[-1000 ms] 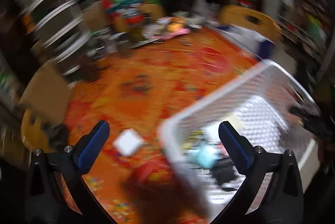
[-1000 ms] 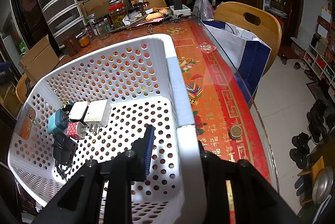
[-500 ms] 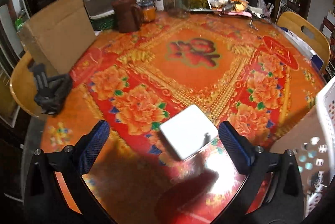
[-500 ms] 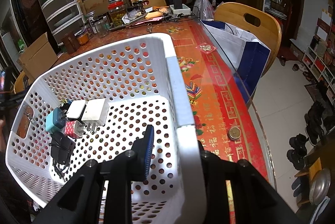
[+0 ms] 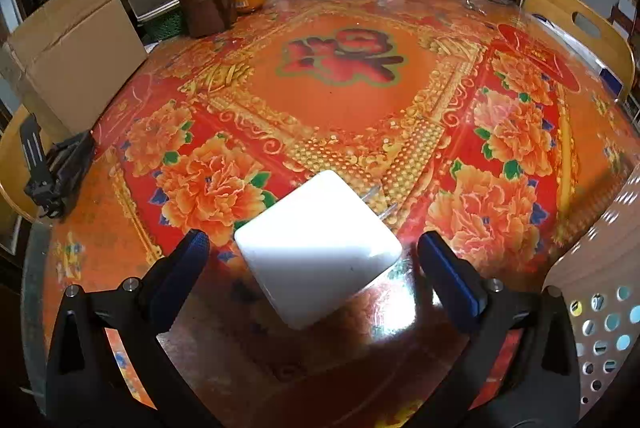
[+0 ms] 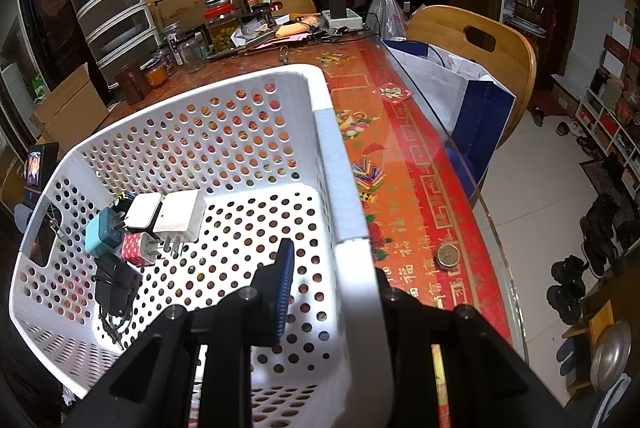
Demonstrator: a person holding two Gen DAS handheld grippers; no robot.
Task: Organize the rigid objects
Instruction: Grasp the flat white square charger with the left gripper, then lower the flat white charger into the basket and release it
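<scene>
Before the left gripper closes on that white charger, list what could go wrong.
1. The white charger lies diagonal between the open left gripper; squeezing its corners may twist it out.
2. Its prongs point away and could snag a perforated basket hole on drop-in.
3. The right gripper clamps only the basket's rim; a knock might tip it.

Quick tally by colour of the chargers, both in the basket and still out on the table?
White: 3, two in the basket (square plug, bigger plug) and one large adapter on the table between the open left tool fingers
Teal: 1
Red patterned: 1
Black: 1, with cord
Total: 6
</scene>
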